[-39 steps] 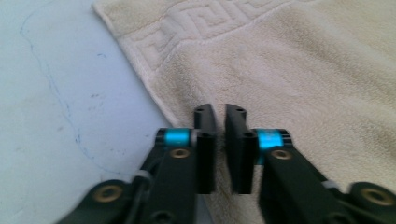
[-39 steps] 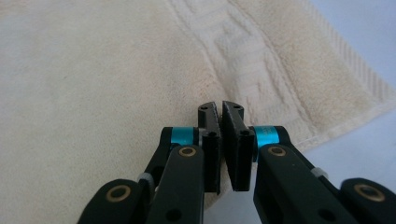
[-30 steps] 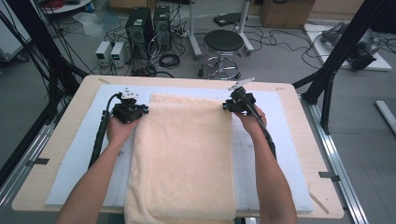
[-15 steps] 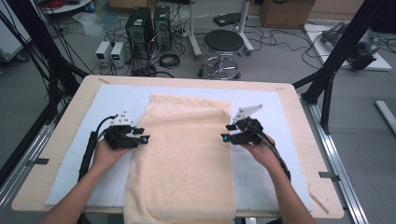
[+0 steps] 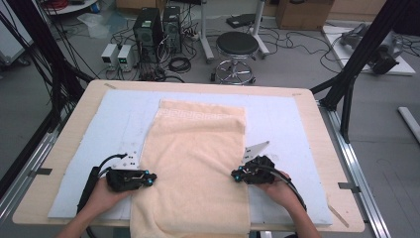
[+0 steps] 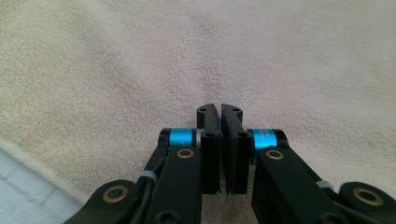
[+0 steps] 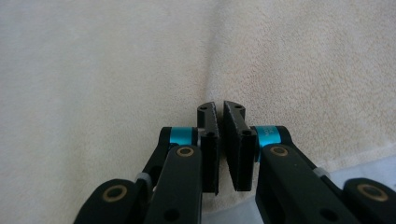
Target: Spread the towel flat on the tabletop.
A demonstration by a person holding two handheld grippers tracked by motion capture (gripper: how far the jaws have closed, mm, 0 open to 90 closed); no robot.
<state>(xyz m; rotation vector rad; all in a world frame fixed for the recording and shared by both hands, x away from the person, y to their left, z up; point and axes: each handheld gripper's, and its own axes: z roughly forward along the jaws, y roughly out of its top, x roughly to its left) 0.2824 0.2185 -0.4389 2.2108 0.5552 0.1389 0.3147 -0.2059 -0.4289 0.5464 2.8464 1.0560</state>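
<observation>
A cream towel [image 5: 198, 158] lies lengthwise on a pale blue mat [image 5: 119, 119], its near end hanging over the table's front edge. My left gripper [image 5: 152, 177] lies at the towel's left edge and points inward. My right gripper [image 5: 235, 174] lies at the right edge, facing it. In the left gripper view the left gripper [image 6: 220, 108] has its jaws closed together on the towel [image 6: 196, 51], where a faint crease runs into the tips. In the right gripper view the right gripper [image 7: 219, 106] has just been closing and pinches a raised fold of the towel [image 7: 116, 70].
The wooden table [image 5: 64, 148] shows around the mat. Behind it on the floor stand a round stool [image 5: 237, 47], computer towers [image 5: 148, 27] and loose cables. A black frame post [image 5: 356, 64] leans at the table's right rear corner.
Both hands have come from the towel's far corners down along its side edges toward the front. The towel itself lies as before.
</observation>
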